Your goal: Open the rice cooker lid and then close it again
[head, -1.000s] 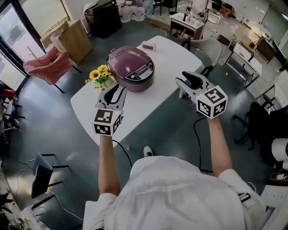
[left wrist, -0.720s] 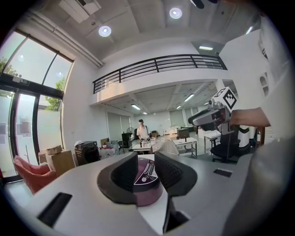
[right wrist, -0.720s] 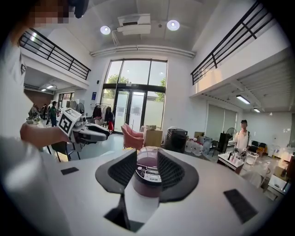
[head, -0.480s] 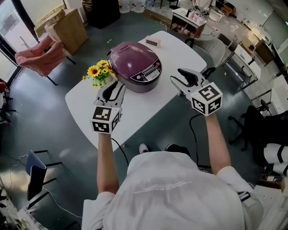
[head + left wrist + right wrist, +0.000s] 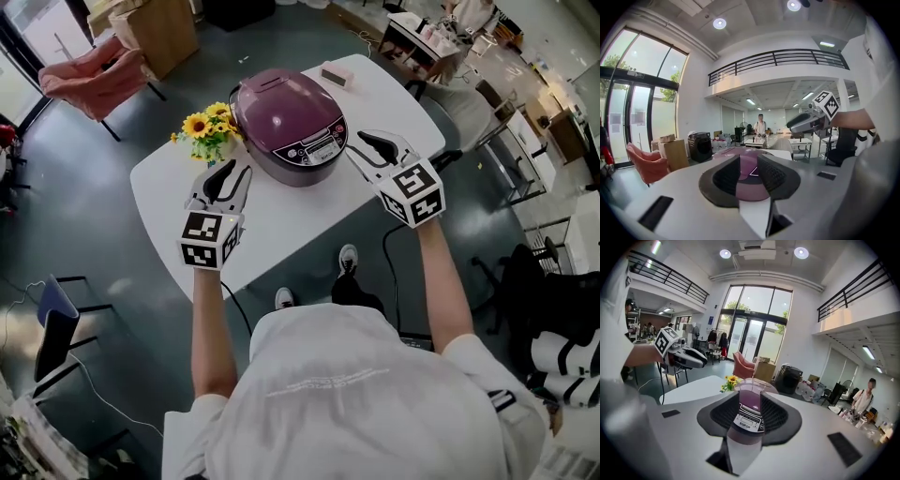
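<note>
The white table is bare across its near half, with its rounded edge at 6 o'clock. The purple rice cooker sits mid-table with its lid down. The left gripper, at the cooker's 7 o'clock, is part-spread and empty. The right gripper, at 4 o'clock, is narrowing on nothing. The front release is best approached squarely, since the sunflowers crowd 9 o'clock.

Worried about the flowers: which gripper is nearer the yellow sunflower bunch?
The left gripper: the yellow sunflowers stand just past its tips, on its side of the purple rice cooker.
</note>
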`<move>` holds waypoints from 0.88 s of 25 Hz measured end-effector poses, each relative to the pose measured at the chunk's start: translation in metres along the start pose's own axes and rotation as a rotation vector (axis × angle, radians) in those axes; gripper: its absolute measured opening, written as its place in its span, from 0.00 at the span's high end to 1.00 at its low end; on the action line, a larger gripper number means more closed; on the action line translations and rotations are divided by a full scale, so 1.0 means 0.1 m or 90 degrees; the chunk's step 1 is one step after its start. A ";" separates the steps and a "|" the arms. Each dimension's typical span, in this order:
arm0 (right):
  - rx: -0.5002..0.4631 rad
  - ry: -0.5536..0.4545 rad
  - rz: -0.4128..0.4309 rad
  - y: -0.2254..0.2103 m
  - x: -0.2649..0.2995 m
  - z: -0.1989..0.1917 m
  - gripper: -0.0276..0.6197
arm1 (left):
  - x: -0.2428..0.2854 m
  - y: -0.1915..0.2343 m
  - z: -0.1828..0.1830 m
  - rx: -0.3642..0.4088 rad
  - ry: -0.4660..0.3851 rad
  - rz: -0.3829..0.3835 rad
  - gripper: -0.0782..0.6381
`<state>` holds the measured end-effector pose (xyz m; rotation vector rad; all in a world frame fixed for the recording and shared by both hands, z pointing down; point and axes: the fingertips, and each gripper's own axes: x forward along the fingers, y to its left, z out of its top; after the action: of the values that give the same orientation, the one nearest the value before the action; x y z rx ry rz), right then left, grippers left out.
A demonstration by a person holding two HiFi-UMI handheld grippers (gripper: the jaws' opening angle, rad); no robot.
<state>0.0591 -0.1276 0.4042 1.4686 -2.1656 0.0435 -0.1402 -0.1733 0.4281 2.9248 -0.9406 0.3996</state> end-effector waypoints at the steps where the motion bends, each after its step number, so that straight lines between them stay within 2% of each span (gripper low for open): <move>1: -0.007 0.000 0.011 -0.03 0.06 -0.01 0.72 | 0.03 0.01 -0.01 -0.004 0.004 0.010 0.72; 7: -0.075 0.010 0.088 -0.24 0.45 -0.15 0.73 | 0.19 -0.01 -0.04 -0.019 0.033 0.078 0.72; 12: -0.118 0.019 0.186 -0.27 0.77 -0.27 0.75 | 0.27 -0.03 -0.08 -0.040 0.058 0.147 0.72; 17: -0.153 0.036 0.265 -0.19 1.00 -0.41 0.75 | 0.39 -0.09 -0.15 -0.057 0.080 0.183 0.72; 22: -0.218 0.054 0.308 -0.14 1.18 -0.57 0.76 | 0.51 -0.13 -0.24 -0.079 0.096 0.206 0.72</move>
<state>0.0606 -0.2175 0.5008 0.7263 -2.2711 -0.0886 -0.0988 -0.1889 0.4650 2.5909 -1.3637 0.5432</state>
